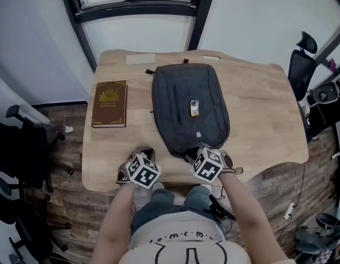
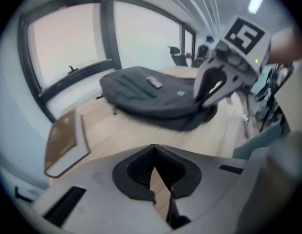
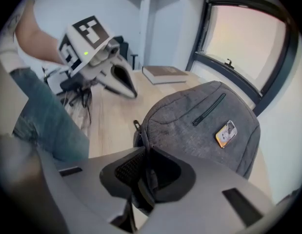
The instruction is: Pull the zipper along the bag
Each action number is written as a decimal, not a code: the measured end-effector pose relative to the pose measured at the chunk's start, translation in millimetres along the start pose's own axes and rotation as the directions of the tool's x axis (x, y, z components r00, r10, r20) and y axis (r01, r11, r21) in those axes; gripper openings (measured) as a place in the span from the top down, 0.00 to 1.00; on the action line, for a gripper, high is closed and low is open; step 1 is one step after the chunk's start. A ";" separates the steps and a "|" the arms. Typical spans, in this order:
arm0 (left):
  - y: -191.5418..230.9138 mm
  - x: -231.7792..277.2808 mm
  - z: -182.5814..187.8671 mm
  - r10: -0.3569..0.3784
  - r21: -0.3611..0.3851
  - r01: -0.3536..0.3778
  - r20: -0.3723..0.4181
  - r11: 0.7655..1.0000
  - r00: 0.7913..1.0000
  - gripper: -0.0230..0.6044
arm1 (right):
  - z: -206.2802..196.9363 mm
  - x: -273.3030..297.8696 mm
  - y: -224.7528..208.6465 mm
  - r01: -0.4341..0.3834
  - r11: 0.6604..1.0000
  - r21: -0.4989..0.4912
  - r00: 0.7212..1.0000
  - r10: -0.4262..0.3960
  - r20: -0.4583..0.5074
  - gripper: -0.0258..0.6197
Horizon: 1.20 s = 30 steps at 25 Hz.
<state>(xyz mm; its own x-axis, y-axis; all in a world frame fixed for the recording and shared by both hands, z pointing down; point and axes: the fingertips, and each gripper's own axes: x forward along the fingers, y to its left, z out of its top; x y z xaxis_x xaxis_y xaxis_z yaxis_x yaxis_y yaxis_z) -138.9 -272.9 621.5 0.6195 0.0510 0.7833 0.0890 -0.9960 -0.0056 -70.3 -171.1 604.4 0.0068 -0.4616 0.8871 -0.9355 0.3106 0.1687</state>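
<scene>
Grey fabric bag (image 1: 189, 106) is lying mid-table (image 1: 257, 109) in the head view, with a brown book (image 1: 110, 103) lying to the bag's left. The left gripper (image 1: 141, 154) and right gripper (image 1: 195, 154) are sitting at the bag's near end. In the left gripper view, the jaws are pressing together on nothing, beside the bag. In the right gripper view, the jaws are pinching the bag's near edge.

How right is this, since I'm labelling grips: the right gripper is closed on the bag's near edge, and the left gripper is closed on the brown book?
Wrong about the left gripper: the left gripper view shows its jaws shut on nothing, and the brown book lies apart, untouched. The right gripper is indeed closed on the near edge of the bag.
</scene>
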 end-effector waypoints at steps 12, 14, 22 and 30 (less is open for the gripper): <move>5.9 -20.8 28.7 -0.262 -0.082 0.293 0.270 0.953 0.927 0.94 | -36.6 -10.8 -24.3 0.016 0.986 0.167 0.998 -0.007 -0.054 0.80; -19.6 -13.4 32.8 -0.323 -0.056 0.350 0.268 0.935 0.908 0.93 | -33.8 -7.8 -22.2 0.011 0.982 0.190 0.999 -0.003 -0.039 0.80; -80.1 3.1 51.8 -0.465 -0.051 0.496 0.276 0.867 0.841 0.76 | -30.3 -4.3 -20.7 0.008 0.966 0.258 1.000 -0.009 0.002 0.80; -89.8 27.6 63.3 -0.413 -0.248 0.484 0.288 0.839 0.864 0.73 | -9.4 1.0 -10.1 -0.023 0.957 0.288 0.998 0.004 0.067 0.80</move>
<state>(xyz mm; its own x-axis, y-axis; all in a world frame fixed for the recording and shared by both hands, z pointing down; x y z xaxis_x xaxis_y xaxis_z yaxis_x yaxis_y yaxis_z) -80.5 -177.4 604.3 0.7229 0.4769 0.5001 0.1813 -0.8292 0.5287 -57.5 -166.9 607.6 -0.0206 -0.5148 0.8571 -0.9975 0.0686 0.0172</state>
